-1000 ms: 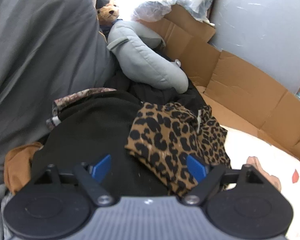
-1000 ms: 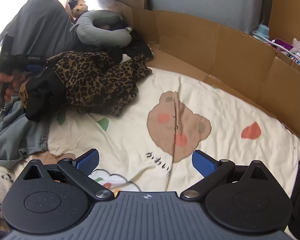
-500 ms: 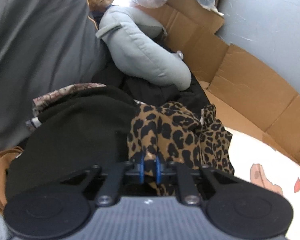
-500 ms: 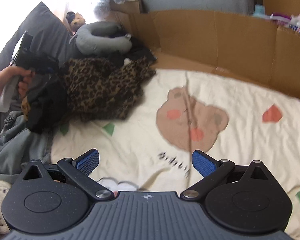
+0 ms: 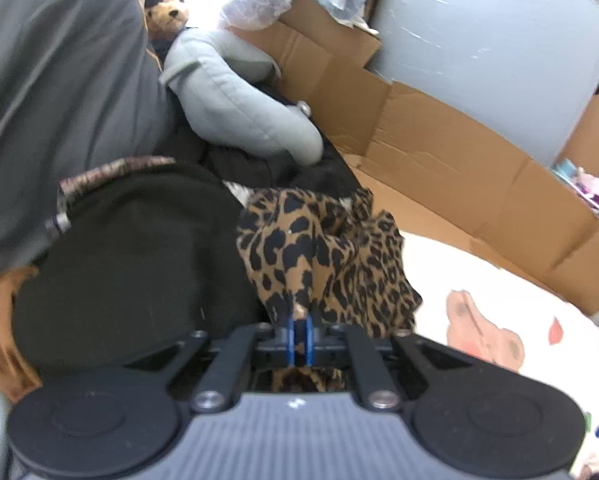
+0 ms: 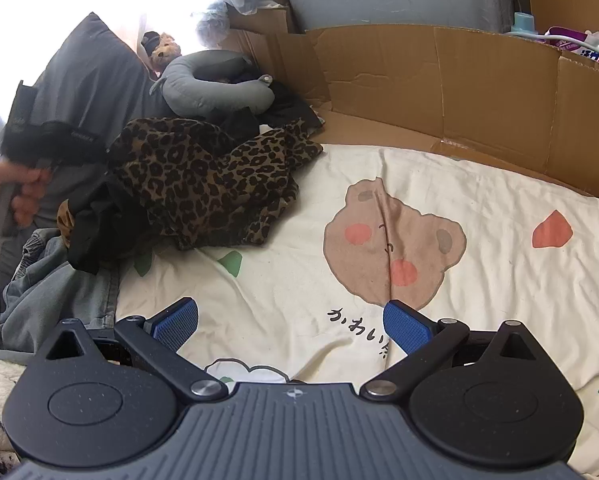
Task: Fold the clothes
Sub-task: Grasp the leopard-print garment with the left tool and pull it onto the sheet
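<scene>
Leopard-print fabric [image 5: 311, 252] is pinched between my left gripper [image 5: 299, 338]: its blue pads have just closed to a sliver, with a fold of that garment caught between them. It rises from a pile beside a black garment [image 5: 131, 264], with a grey neck pillow [image 5: 239, 100] behind.

Through my right wrist view, my right gripper [image 6: 291, 324] hangs spread wide, holding nothing, above a cream bear-print sheet [image 6: 479, 280]. That leopard garment lies heaped at the sheet's left edge, where a hand [image 6: 23, 196] grips the other tool.

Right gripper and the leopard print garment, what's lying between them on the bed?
Nothing but bare bear-print sheet, seen in the right wrist view, between the open right gripper and the leopard print garment.
</scene>
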Available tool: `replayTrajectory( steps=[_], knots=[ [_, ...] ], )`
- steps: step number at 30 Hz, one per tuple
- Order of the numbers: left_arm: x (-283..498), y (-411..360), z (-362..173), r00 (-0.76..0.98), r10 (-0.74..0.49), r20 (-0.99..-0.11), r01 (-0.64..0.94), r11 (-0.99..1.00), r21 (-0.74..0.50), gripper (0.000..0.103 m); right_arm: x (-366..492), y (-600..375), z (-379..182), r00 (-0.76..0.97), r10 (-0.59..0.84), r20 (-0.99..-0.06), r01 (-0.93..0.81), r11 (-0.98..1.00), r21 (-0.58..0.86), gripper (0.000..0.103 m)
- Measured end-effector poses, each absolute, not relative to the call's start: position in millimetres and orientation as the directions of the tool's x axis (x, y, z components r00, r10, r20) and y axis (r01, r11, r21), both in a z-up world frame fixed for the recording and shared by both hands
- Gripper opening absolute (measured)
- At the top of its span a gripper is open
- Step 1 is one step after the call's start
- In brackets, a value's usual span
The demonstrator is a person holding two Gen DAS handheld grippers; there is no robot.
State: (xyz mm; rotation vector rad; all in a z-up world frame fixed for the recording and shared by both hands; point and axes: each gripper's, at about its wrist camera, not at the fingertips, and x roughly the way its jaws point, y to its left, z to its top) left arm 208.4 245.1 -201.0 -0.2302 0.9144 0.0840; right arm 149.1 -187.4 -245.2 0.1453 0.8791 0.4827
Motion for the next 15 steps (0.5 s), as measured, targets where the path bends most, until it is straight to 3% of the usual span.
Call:
replayTrajectory(
  steps=[15],
  knots=[
    [111.2, 205.2, -240.3, 0.491, -0.149, -0.858, -0.126, 0.963, -0.239, 0.005, 143.7, -195.1, -252.3, 0.531, 0.461, -0.711, -0.339, 0.884, 0.321, 0.101]
  ],
)
